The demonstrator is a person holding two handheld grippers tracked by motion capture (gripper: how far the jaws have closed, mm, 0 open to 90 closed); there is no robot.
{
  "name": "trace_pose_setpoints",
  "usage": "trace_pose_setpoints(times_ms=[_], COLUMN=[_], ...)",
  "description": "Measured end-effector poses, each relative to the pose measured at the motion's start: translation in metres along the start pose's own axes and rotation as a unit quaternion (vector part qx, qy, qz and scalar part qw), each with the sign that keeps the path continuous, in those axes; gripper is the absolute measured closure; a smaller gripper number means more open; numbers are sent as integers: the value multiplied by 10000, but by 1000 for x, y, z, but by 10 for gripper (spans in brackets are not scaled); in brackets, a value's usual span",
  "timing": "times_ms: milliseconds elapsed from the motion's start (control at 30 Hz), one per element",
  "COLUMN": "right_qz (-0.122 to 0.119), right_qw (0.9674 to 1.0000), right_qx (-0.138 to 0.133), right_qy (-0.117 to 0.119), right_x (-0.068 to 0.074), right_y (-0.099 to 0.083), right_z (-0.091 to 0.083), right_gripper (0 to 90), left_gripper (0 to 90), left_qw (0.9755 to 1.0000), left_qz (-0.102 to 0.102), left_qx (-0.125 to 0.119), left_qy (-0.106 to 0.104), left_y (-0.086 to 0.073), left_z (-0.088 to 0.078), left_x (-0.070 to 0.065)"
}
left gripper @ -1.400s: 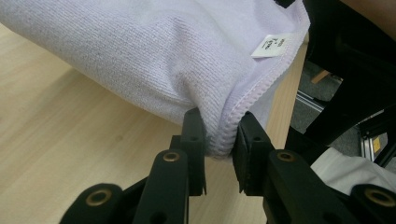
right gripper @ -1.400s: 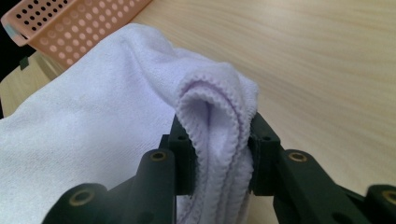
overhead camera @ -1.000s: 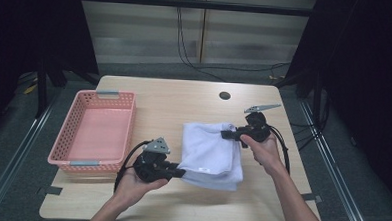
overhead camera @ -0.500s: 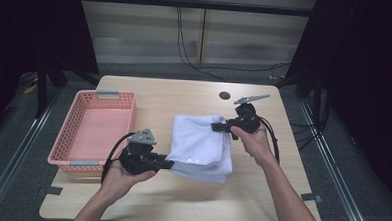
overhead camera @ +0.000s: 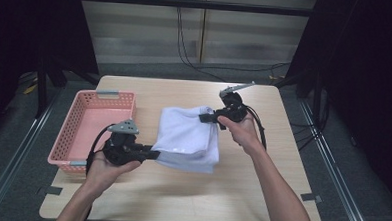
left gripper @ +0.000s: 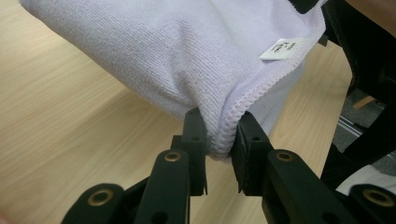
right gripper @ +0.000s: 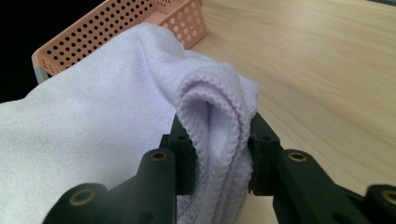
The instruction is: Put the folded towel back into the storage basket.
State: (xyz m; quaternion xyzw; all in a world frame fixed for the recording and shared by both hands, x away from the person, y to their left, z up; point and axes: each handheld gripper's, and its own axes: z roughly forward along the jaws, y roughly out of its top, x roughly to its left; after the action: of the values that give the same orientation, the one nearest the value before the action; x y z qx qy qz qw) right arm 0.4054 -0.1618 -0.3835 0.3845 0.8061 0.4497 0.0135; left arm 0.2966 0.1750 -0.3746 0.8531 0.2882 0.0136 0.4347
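Note:
A folded white towel (overhead camera: 190,138) hangs a little above the wooden table (overhead camera: 260,188), held at two corners. My left gripper (overhead camera: 152,153) is shut on its near left corner; in the left gripper view the hemmed edge (left gripper: 224,135) is pinched between the jaws, and a small white label (left gripper: 279,48) shows on the cloth. My right gripper (overhead camera: 206,117) is shut on the far right corner; in the right gripper view the folded layers (right gripper: 215,126) bulge between the jaws. A pink plastic basket (overhead camera: 73,135) stands empty at the left of the table, also seen as the pink plastic basket (right gripper: 116,28) behind the towel.
A small dark round mark (overhead camera: 224,94) sits near the table's far edge. Black cables (overhead camera: 187,45) run across the floor beyond the table. Bare wood lies in front of and to the right of the towel.
Both hands have carried the towel to the left, toward the basket, and slightly upward. The grips on the two corners have not changed.

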Motion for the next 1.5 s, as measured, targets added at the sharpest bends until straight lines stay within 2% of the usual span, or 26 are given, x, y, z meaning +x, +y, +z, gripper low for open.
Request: trace_pose_setpoints(times_ms=[233, 400, 567, 1033, 1233, 1500], right_qz=[-125, -197, -267, -432, -472, -551], right_qw=[9999, 9996, 9993, 9979, 9973, 9961], right_qx=[16, 8, 19, 102, 164, 247], right_qy=[117, 179, 249, 470, 539, 645], right_x=[9, 17, 26, 53, 66, 86], right_y=[23, 34, 52, 91, 106, 126], right_z=[20, 30, 40, 74, 88, 113], right_gripper=[684, 686, 686, 687, 688, 688], left_gripper=[770, 773, 774, 779, 779, 780], left_qw=[9996, 9993, 9985, 9946, 9934, 9898], left_qz=[-93, -178, -211, -476, -487, -677], left_qx=[-74, -128, -342, -628, -662, -782], left_qy=[253, 315, 382, 679, 799, 981], left_y=[-6, -10, -16, -36, -40, -52], left_z=[-20, -33, -48, -90, -109, -138], left_x=[13, 21, 27, 47, 52, 66])
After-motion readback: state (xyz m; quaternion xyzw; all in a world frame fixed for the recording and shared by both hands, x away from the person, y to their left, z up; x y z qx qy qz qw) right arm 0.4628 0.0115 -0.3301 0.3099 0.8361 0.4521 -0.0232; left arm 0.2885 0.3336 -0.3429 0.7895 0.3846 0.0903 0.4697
